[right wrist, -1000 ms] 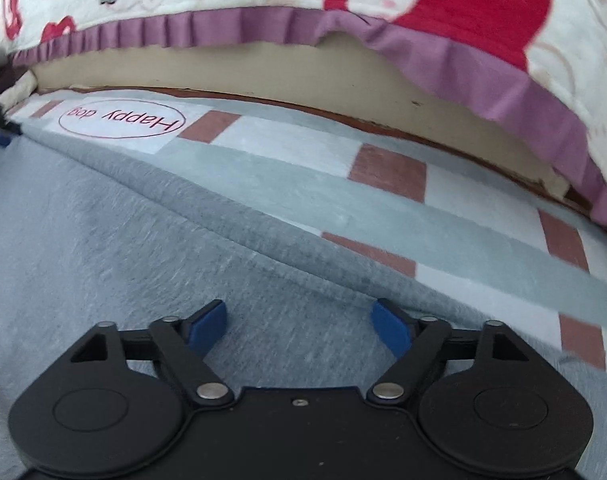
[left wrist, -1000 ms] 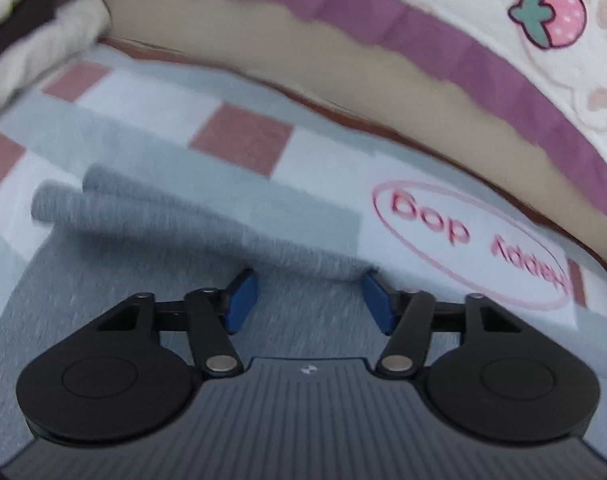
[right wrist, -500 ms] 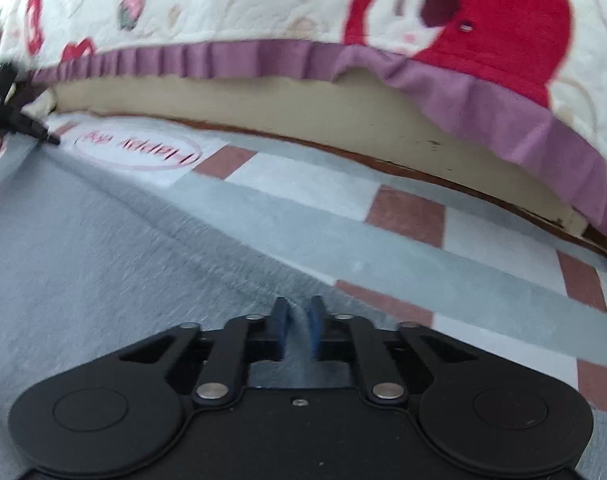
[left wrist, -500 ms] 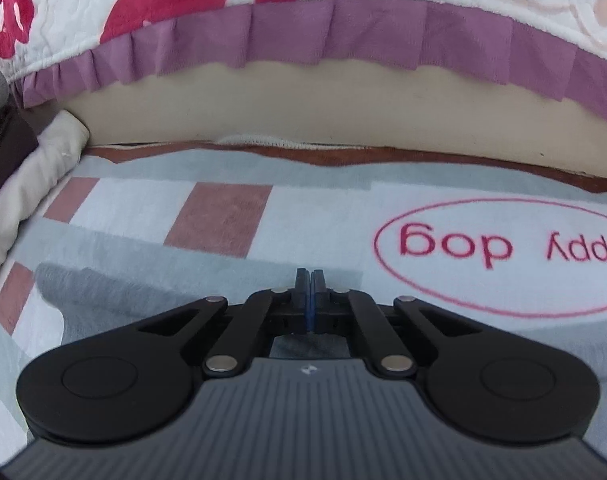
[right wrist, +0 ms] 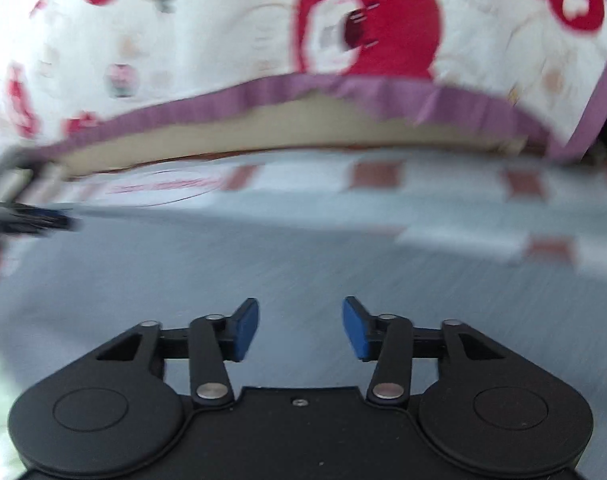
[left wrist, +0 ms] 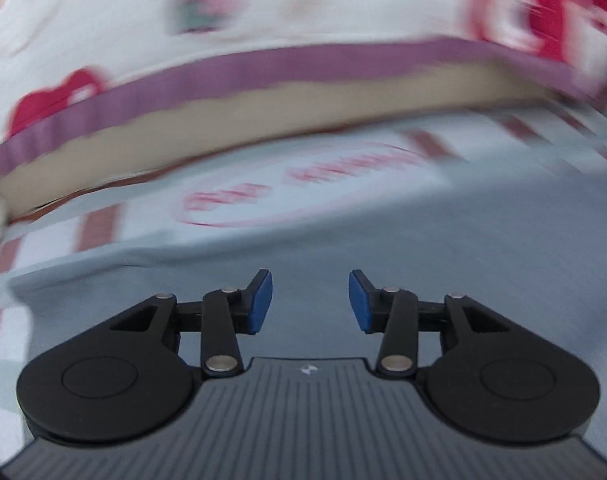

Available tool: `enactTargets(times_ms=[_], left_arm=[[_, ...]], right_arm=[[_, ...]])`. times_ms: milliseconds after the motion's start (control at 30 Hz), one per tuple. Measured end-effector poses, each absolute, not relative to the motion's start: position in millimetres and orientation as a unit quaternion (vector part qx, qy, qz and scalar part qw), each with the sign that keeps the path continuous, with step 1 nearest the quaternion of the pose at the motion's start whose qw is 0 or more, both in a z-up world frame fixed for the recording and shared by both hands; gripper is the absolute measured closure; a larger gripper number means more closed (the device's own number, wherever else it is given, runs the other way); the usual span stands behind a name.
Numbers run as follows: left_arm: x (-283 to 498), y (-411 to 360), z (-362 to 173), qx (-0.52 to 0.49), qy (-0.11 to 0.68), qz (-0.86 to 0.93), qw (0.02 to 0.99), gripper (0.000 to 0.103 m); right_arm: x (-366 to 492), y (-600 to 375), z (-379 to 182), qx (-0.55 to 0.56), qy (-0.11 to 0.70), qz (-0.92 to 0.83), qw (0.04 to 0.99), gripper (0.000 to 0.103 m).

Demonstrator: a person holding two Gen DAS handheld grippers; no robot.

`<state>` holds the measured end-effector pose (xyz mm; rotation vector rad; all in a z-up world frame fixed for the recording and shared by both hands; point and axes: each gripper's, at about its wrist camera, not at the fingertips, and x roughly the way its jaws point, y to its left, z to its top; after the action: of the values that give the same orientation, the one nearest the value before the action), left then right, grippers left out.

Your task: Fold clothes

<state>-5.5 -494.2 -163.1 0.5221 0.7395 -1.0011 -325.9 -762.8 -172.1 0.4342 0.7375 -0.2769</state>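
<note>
A grey garment lies spread flat on the checked mat, filling the lower part of both wrist views. My left gripper hovers over the grey cloth with its jaws opening and nothing between the blue pads. My right gripper also hangs above the garment, jaws opening, with no cloth pinched between them. The left gripper's tip shows blurred at the left edge of the right wrist view. Both views are smeared by motion.
A checked mat with rust-red squares and a red "Happy dog" oval lies under the garment. Behind it rises a bed side with a white quilt edged in purple frill.
Both grippers were shut on the grey cloth half a second ago; now both stand open with the cloth released. Both cameras have swung and lifted, and the garment lies flatter.
</note>
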Motion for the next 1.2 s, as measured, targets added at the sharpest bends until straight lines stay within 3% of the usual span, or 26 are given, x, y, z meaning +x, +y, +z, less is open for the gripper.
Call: enactTargets(times_ms=[200, 400, 533, 600, 667, 700, 767, 933, 1033, 1200], left_arm=[[-99.8, -500.7, -181.3, 0.277, 0.387, -0.574, 0.666, 0.058], [-143.3, -493.9, -201.0, 0.346, 0.389, -0.588, 0.619, 0.053], [-136.8, -490.6, -200.1, 0.316, 0.42, -0.582, 0.62, 0.053], [-132.4, -488.7, -199.6, 0.299, 0.431, -0.582, 0.622, 0.053], [-128.5, -487.3, -199.8, 0.288, 0.429, -0.584, 0.626, 0.053], [-127.4, -487.5, -199.3, 0.282, 0.425, -0.587, 0.629, 0.053], [-126.0, -489.0, -193.2, 0.263, 0.407, -0.599, 0.637, 0.053], [-128.7, -495.0, -173.7, 0.204, 0.372, -0.647, 0.633, 0.051], [-134.5, -509.8, -188.5, 0.216, 0.423, -0.653, 0.589, 0.051], [-137.2, -505.0, -195.1, 0.22, 0.444, -0.646, 0.581, 0.051]], right_arm=[[-353.3, -665.4, -168.8, 0.138, 0.402, -0.095, 0.9, 0.044], [-355.8, -640.1, -178.2, 0.064, 0.454, -0.143, 0.877, 0.039], [-349.9, -643.3, -193.7, 0.005, 0.488, -0.187, 0.853, 0.032], [-347.4, -645.2, -197.1, -0.006, 0.484, -0.186, 0.855, 0.033], [-344.9, -647.1, -200.5, -0.018, 0.48, -0.184, 0.857, 0.058], [-345.6, -647.0, -198.5, -0.021, 0.471, -0.187, 0.862, 0.08], [-354.5, -653.6, -181.7, 0.009, 0.423, -0.19, 0.886, 0.091], [-387.5, -693.9, -155.7, 0.168, 0.319, -0.218, 0.907, 0.096], [-385.4, -697.8, -159.6, 0.191, 0.315, -0.227, 0.902, 0.097], [-379.9, -710.4, -170.4, 0.247, 0.308, -0.245, 0.885, 0.096]])
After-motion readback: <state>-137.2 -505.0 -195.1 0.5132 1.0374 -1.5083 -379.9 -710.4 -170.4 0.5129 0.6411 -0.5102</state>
